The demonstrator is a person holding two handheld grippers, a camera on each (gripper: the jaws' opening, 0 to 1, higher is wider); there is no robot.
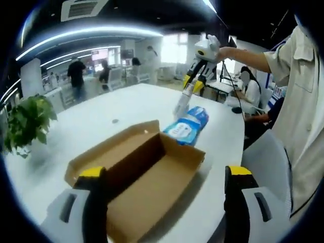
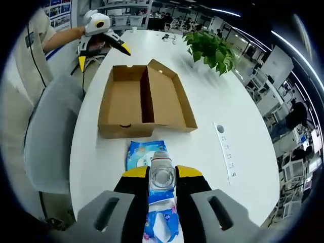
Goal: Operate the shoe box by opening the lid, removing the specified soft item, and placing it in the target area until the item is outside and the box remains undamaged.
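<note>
Jaws of right hand-held gripper [image 2: 162, 178] hide wipes pack [image 2: 147, 153] middle.

The shoe box [image 2: 144, 101] is plain brown cardboard, matt and unprinted, its cut edges raw. The soft pack [image 2: 152, 167] has a glossy blue and white plastic film wrapper that catches the light. The worktop [image 2: 223, 101] is smooth white with a faint sheen. The chair [image 2: 50, 136] beside it looks like matt grey cloth.
</note>
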